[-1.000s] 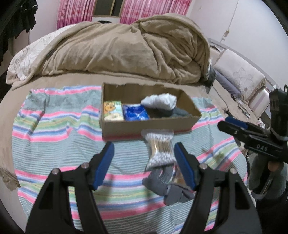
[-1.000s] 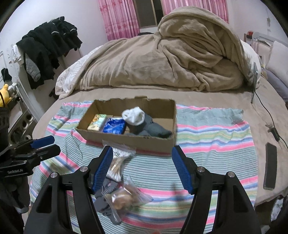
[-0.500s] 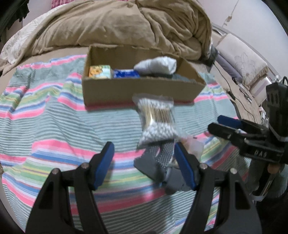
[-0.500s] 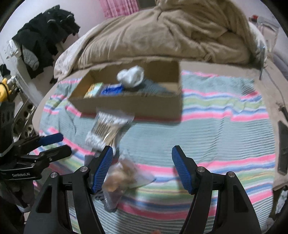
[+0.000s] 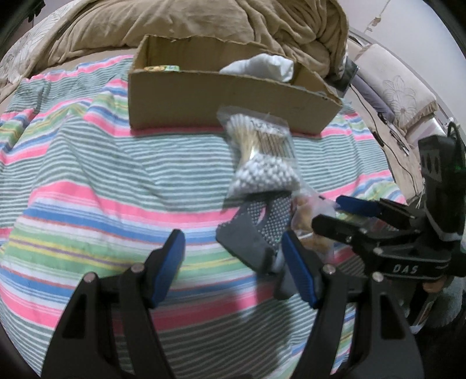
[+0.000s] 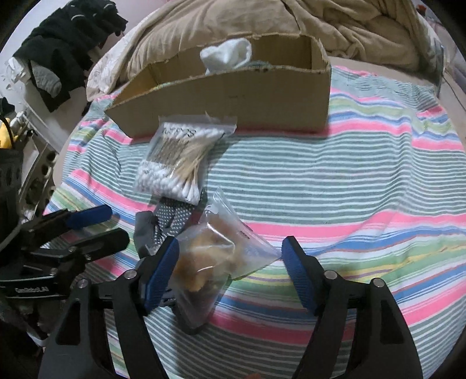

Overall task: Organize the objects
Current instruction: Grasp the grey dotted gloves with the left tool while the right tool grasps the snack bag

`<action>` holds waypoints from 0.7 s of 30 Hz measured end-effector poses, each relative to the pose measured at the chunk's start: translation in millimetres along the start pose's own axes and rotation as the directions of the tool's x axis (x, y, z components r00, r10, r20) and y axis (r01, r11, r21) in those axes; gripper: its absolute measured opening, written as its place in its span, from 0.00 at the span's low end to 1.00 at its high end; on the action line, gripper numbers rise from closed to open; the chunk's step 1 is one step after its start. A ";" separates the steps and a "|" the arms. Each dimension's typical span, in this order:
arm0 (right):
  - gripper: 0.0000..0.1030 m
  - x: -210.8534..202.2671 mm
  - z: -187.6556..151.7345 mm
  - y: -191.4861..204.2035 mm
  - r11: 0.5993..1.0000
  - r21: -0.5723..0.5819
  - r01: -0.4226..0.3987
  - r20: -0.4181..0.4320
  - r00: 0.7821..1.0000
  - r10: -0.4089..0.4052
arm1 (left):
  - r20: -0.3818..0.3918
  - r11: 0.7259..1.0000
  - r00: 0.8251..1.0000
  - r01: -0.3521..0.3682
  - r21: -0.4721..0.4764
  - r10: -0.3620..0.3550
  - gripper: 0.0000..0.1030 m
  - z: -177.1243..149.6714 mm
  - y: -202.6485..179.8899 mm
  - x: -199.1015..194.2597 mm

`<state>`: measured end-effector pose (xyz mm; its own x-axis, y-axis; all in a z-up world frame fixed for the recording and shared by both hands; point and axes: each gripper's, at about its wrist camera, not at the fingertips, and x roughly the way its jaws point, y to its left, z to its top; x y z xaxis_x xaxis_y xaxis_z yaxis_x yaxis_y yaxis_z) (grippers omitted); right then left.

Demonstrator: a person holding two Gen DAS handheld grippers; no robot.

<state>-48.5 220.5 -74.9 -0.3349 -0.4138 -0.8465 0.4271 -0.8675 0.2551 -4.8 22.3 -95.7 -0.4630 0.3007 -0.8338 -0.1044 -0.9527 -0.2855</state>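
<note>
A cardboard box [image 5: 227,99] [image 6: 233,93] sits on a striped cloth and holds a white cloth bundle [image 5: 262,65] [image 6: 227,54]. In front of it lie a bag of cotton swabs [image 5: 262,157] [image 6: 177,163], a grey dotted sock [image 5: 256,230] [image 6: 166,218] and a clear bag of brownish pieces [image 6: 215,256] [image 5: 308,218]. My left gripper [image 5: 233,268] is open, just left of the sock. My right gripper [image 6: 230,274] is open around the clear bag, jaws on either side, not closed on it.
The striped cloth [image 5: 87,180] [image 6: 364,189] covers a bed. A heaped tan blanket [image 5: 204,20] [image 6: 349,26] lies behind the box. Dark clothes [image 6: 67,43] hang at far left. Pillows [image 5: 399,87] lie at the right.
Both grippers have moved down and forward toward the items. The right gripper's jaws now straddle the clear bag. Both stay open.
</note>
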 end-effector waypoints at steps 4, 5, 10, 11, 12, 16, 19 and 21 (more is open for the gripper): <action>0.77 1.6 -4.1 -8.0 0.999 0.036 -0.004 -0.024 1.000 0.005 | 0.000 1.000 1.000 0.001 0.007 -0.001 0.69 1.1 -1.3 -0.3; 0.77 0.6 -5.8 -9.3 0.999 0.041 -0.005 -0.024 1.000 0.006 | -0.007 1.000 1.000 0.007 0.011 -0.007 0.69 0.9 -2.3 1.0; 0.85 5.4 -8.6 -8.5 0.998 0.062 -0.024 -0.026 0.999 0.025 | -0.043 1.000 0.999 0.016 0.026 -0.015 0.69 -2.8 -8.4 13.8; 0.86 8.1 -7.1 -6.7 0.997 0.069 -0.032 -0.025 0.999 0.034 | -0.047 1.000 0.999 0.016 0.027 -0.015 0.68 -3.5 -9.5 15.7; 0.85 10.8 -5.6 -6.8 0.996 0.082 -0.043 -0.018 0.999 0.045 | -0.046 1.000 0.999 0.019 0.025 -0.018 0.68 -3.9 -9.4 15.9; 0.53 11.9 -2.9 -7.2 0.992 0.094 -0.078 0.020 0.997 0.077 | -0.061 0.999 0.998 0.015 0.037 -0.013 0.69 -3.7 -12.0 21.1; 0.45 9.0 -4.2 -5.5 0.993 0.069 -0.091 0.026 0.996 0.089 | -0.075 0.998 0.997 0.016 0.058 -0.012 0.69 -3.0 -19.4 26.7; 0.45 3.8 -5.1 -9.3 0.994 0.070 -0.086 0.033 0.996 0.084 | -0.081 0.997 0.997 0.021 0.072 -0.015 0.69 -1.8 -24.7 29.6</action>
<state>-49.5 228.4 -82.9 -0.3250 -0.4943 -0.8063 0.3949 -0.8456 0.3592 -14.4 54.8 -114.2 -0.3883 0.3178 -0.8650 -0.1777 -0.9469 -0.2681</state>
